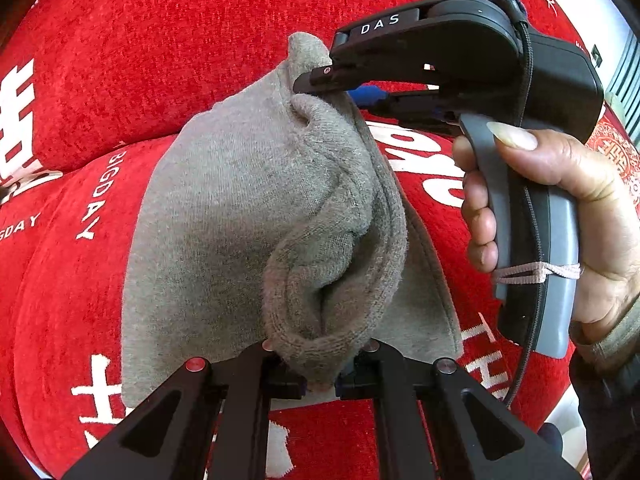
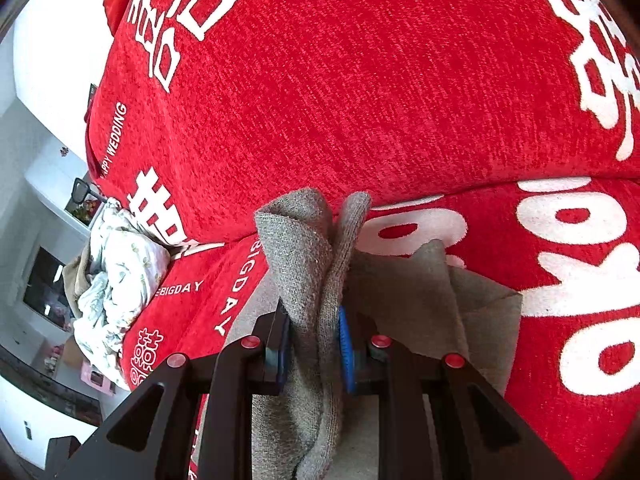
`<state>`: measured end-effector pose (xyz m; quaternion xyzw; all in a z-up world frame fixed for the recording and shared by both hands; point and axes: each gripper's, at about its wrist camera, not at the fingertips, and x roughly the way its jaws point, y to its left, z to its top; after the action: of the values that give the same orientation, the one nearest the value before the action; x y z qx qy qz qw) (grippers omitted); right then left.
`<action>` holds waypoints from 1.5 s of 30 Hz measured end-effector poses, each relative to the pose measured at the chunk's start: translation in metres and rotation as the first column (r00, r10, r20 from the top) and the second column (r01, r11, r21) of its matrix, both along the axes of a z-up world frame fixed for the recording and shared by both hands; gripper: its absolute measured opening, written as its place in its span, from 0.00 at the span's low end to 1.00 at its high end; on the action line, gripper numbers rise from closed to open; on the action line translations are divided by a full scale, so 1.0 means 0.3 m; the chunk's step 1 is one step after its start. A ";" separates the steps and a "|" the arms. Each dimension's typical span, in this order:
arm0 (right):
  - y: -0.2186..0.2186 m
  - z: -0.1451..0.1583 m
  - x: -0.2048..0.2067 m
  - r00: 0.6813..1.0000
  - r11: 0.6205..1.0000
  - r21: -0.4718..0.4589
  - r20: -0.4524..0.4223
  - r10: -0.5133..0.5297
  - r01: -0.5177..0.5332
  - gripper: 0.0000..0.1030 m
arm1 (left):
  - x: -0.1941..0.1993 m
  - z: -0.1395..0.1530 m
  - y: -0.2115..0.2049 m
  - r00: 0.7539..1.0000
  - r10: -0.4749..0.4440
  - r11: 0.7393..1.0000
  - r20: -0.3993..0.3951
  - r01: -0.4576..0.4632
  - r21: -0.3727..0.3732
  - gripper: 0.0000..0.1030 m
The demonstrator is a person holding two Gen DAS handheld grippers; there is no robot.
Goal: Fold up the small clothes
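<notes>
A: What is the cloth like?

B: A grey-brown knitted garment, soft and a bit fuzzy, with a thick rolled hem. It lies bunched over a red sofa, one edge lifted into folds and the rest spread flat on the seat cushion.

A: And the tongs?

B: The left tongs are clenched on the rolled hem at the near edge; the knit bulges out between the black fingers. The right tongs grip a doubled-over ridge of the same garment between blue ribbed pads, and the cloth stands up above them in two peaks. From the left wrist view the right tongs pinch the far top corner, held by a hand wrapped around a grey handle with a rubber band about it.

A: Anything you cannot make out?

B: The kind of garment. It is too crumpled to tell sleeves or legs. The left tongs' pads are buried in the knit. The lower part of the cloth runs out of the right wrist view behind the tongs.

A: The surface and the room?

B: The sofa cover is coarse red chenille with white woven characters and the words "BIGDAY" and "HAPPY WEDDING". At its far end, in the right wrist view, a crumpled pale floral cloth sits heaped. Beyond it are white walls and shelving, blurred by the lens, with a pair of dark-framed glasses on a ledge.
</notes>
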<state>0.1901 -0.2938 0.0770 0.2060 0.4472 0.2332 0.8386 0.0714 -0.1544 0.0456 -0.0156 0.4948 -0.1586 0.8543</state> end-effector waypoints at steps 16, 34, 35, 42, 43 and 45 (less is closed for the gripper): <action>-0.097 -0.011 -0.013 0.999 0.999 0.037 -0.008 -0.037 0.037 0.21 | 0.023 -0.013 -0.063 0.998 -0.055 0.998 0.003 0.055 0.024 0.09; -0.183 -0.125 -0.011 0.993 0.992 0.081 -0.080 -0.091 0.097 0.21 | 0.055 -0.075 -0.113 0.996 -0.083 0.994 -0.035 0.086 0.066 0.09; -0.184 -0.133 -0.009 0.992 0.991 0.084 -0.085 -0.094 0.101 0.21 | 0.058 -0.080 -0.114 0.996 -0.083 0.994 -0.037 0.085 0.068 0.09; -0.205 -0.175 -0.007 0.989 0.988 0.099 -0.104 -0.107 0.117 0.21 | 0.066 -0.102 -0.142 0.996 -0.085 0.993 -0.042 0.088 0.084 0.09; -0.206 -0.181 -0.006 0.988 0.988 0.099 -0.107 -0.108 0.119 0.21 | 0.066 -0.106 -0.146 0.995 -0.085 0.992 -0.042 0.089 0.088 0.09; -0.212 -0.196 -0.004 0.988 0.988 0.099 -0.111 -0.111 0.122 0.21 | 0.067 -0.114 -0.151 0.996 -0.085 0.992 -0.042 0.088 0.093 0.09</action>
<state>0.1888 -0.3574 0.0181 0.2879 0.4648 0.1959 0.8140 0.0914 -0.1996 0.0114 0.0435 0.5182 -0.1715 0.8368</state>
